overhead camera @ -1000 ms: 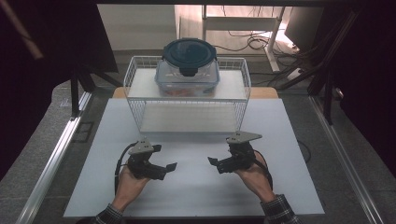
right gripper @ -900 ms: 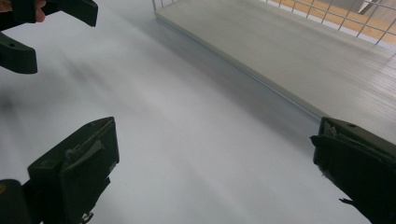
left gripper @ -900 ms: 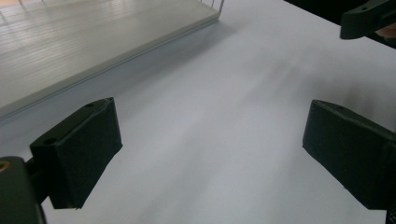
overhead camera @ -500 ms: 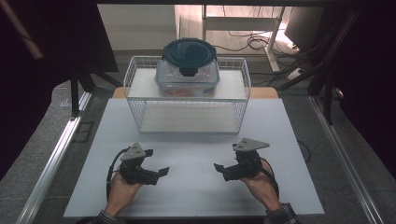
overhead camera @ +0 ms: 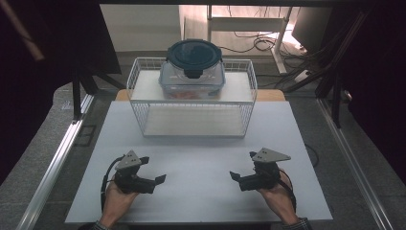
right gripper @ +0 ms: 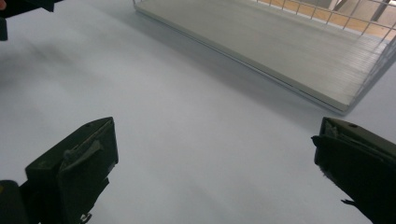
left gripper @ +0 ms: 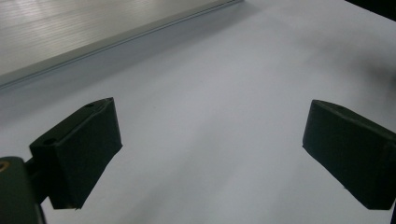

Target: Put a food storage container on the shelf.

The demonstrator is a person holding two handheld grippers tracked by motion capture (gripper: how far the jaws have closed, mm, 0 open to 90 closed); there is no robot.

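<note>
Nearest the camera in the high view, two hands were seen coming in from the bottom edge, each wrapped around a gripper low over the white worktop [overhead camera: 201, 158]. The left gripper [overhead camera: 160, 179] was held at the near left, its jaws pointed inward toward the middle; the right gripper [overhead camera: 234, 176] was held at the near right, its jaws likewise turned inward, so that the two were faced toward each other yet kept well apart. In the left gripper view the jaws were spread wide with nothing between them but bare white surface, and the same was seen in the right gripper view, where the jaws were parted wide and nothing was gripped. Farther back, a white wire basket [overhead camera: 139, 81] was stood across the middle of the worktop, a pale board laid on its floor. Set higher in the basket, toward its rear and near the centre, a clear container [overhead camera: 191, 82] was seen, closed by a dark round lid [overhead camera: 194, 53], well apart from both grippers. Something reddish was dimly visible inside it.
</note>
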